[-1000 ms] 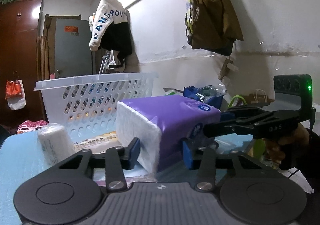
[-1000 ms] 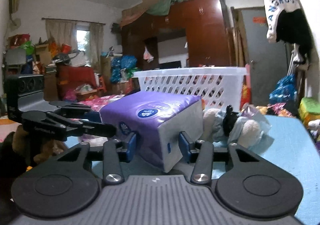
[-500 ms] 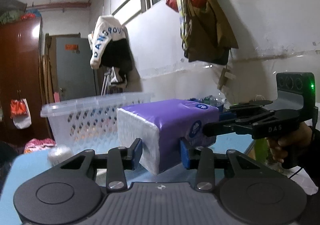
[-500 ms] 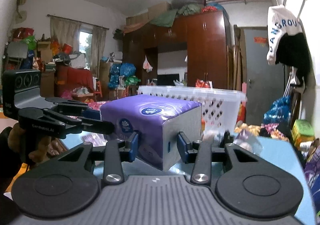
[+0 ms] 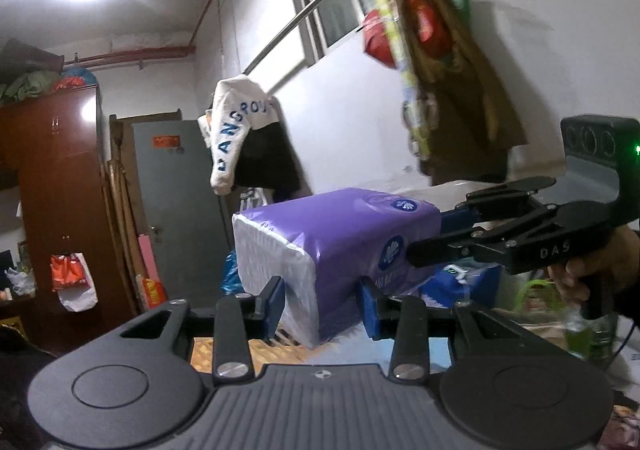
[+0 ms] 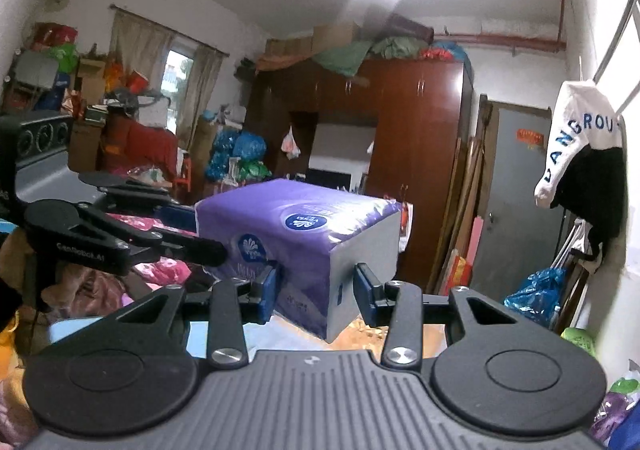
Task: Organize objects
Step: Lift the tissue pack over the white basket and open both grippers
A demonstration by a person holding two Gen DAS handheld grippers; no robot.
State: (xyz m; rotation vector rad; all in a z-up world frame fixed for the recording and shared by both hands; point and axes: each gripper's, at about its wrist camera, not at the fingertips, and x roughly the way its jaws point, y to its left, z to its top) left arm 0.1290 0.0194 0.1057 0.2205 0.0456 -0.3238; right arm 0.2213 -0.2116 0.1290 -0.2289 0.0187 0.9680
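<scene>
Holding a purple tissue pack point(image 5: 340, 246) up in the air between both grippers, one at each end. Left gripper point(image 5: 322, 308) clamped on the near white end of the pack in the left wrist view, blue pads pressed against its lower corners. Right gripper point(image 6: 316, 288) clamped on the opposite, grey-looking end in the right wrist view, pads against the pack's lower part. Each gripper shows in the other's camera: the right one reaches in from the right edge with a hand point(image 5: 588, 270) around its handle; the left one comes in from the left edge. Pack roughly level, logo side up, above a patch of wooden floor point(image 6: 368, 330) and a light blue surface point(image 6: 224, 338). Behind: brown wardrobe point(image 6: 416, 154), grey door point(image 5: 176, 202), white and black jacket point(image 5: 244, 142) hanging from a rail, bags point(image 5: 444, 74) hung on the wall by the window.
</scene>
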